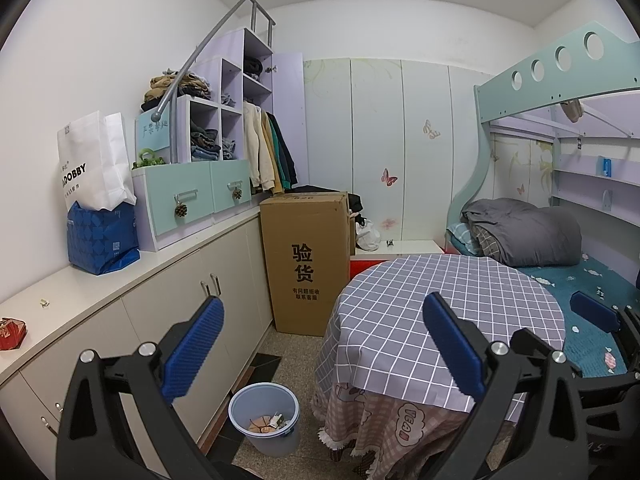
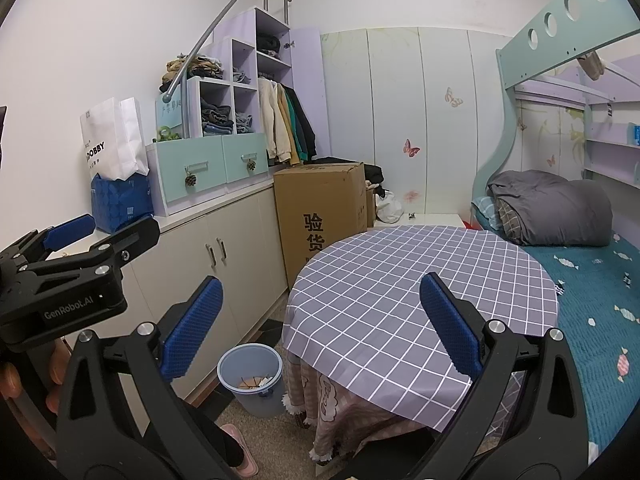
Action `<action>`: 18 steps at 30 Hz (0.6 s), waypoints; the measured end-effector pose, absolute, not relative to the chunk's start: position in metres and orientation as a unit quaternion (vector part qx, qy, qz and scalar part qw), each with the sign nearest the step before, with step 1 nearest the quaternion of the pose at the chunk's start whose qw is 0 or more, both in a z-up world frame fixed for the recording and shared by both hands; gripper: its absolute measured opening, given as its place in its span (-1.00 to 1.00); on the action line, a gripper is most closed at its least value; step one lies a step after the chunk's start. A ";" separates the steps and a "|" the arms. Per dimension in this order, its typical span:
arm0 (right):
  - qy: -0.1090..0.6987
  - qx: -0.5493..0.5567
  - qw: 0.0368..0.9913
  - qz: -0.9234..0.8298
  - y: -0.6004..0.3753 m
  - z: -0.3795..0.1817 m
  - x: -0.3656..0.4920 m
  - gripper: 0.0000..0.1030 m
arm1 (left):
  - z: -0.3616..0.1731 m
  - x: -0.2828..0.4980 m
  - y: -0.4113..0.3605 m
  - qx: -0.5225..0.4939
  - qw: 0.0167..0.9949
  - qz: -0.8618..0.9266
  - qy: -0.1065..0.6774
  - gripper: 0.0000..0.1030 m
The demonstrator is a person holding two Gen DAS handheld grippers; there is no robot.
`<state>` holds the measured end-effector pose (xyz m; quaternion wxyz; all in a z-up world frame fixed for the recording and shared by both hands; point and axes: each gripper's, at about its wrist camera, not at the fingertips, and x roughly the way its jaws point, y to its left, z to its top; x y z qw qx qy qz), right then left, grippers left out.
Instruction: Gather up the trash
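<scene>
A pale blue trash bin point(image 1: 264, 420) stands on the floor between the cabinets and the round table, with paper scraps and wrappers inside. It also shows in the right wrist view as the bin point(image 2: 250, 376). A crumpled red wrapper point(image 1: 12, 332) and a tiny scrap point(image 1: 43, 302) lie on the white countertop at the far left. My left gripper point(image 1: 322, 348) is open and holds nothing, hovering above the bin and the table edge. My right gripper point(image 2: 320, 328) is open too, with nothing in it, over the table's near edge. Each gripper appears in the other's view: the left gripper point(image 2: 116, 228), the right gripper point(image 1: 616, 312).
The round table point(image 1: 440, 300) wears a grey checked cloth. A tall cardboard box point(image 1: 306, 260) stands behind the bin. Low cabinets point(image 1: 180, 320) line the left wall, carrying shopping bags point(image 1: 96, 200) and drawers. A bunk bed point(image 1: 580, 280) fills the right. A pink-slippered foot point(image 2: 240, 452) is near the bin.
</scene>
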<state>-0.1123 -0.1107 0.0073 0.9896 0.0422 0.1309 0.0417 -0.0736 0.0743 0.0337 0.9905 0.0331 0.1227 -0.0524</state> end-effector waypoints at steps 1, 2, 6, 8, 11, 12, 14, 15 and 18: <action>0.131 0.042 0.990 0.042 -0.111 0.007 -0.112 0.88 | 0.033 -0.074 0.074 0.033 0.990 -0.053 0.123 0.90; 0.132 0.042 0.990 0.042 -0.111 0.007 -0.112 0.88 | 0.033 -0.073 0.075 0.034 0.990 -0.053 0.124 0.90; 0.133 0.042 0.989 0.042 -0.110 0.005 -0.113 0.88 | 0.031 -0.071 0.078 0.035 0.990 -0.054 0.126 0.90; 0.132 0.043 0.989 0.042 -0.110 0.006 -0.113 0.88 | 0.031 -0.070 0.078 0.035 0.990 -0.054 0.126 0.90; 0.133 0.043 0.989 0.042 -0.110 0.004 -0.113 0.88 | 0.030 -0.071 0.079 0.036 0.990 -0.055 0.126 0.90; 0.133 0.043 0.989 0.043 -0.110 0.004 -0.114 0.88 | 0.030 -0.071 0.079 0.036 0.990 -0.055 0.126 0.90; 0.134 0.043 0.989 0.042 -0.109 0.004 -0.114 0.88 | 0.030 -0.071 0.079 0.036 0.990 -0.054 0.127 0.90; 0.135 0.043 0.989 0.043 -0.109 0.002 -0.114 0.88 | 0.030 -0.070 0.079 0.036 0.990 -0.055 0.127 0.90; 0.136 0.044 0.989 0.044 -0.109 -0.001 -0.115 0.88 | 0.028 -0.070 0.080 0.037 0.990 -0.055 0.128 0.90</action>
